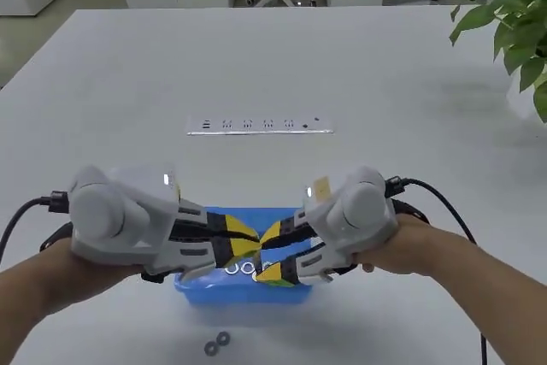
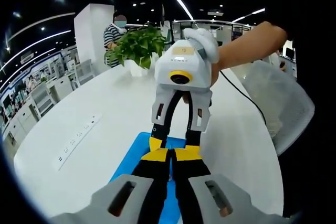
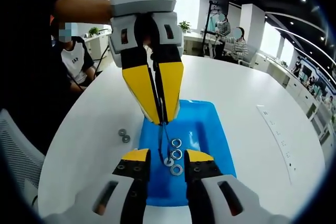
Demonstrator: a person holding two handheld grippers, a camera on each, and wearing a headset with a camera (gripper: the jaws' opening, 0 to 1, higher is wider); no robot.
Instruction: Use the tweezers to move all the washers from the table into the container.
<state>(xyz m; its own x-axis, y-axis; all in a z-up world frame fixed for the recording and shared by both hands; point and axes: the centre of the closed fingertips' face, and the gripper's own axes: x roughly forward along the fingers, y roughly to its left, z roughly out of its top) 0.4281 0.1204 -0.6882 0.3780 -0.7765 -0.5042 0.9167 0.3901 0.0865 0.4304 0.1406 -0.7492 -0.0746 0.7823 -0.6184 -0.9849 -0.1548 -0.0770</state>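
A blue container (image 1: 248, 290) sits at the table's near edge and holds several washers (image 3: 177, 154). Two more washers (image 1: 217, 344) lie on the table beside it, nearer me. My left gripper (image 3: 160, 120) is shut on thin dark tweezers (image 3: 161, 140). The tweezers point down into the container (image 3: 205, 129), and their tips touch a washer (image 3: 168, 161) there. My right gripper (image 3: 168, 156) faces the left one tip to tip, open, its jaws straddling the tweezer tips without touching them. In the head view the left gripper (image 1: 254, 241) and right gripper (image 1: 272, 254) meet above the container.
A white power strip (image 1: 259, 126) lies flat at mid-table. A potted plant (image 1: 513, 14) stands at the far right edge. Office chairs stand beyond the far edge, and people sit behind in the gripper views. Bare tabletop (image 1: 385, 108) stretches around the container.
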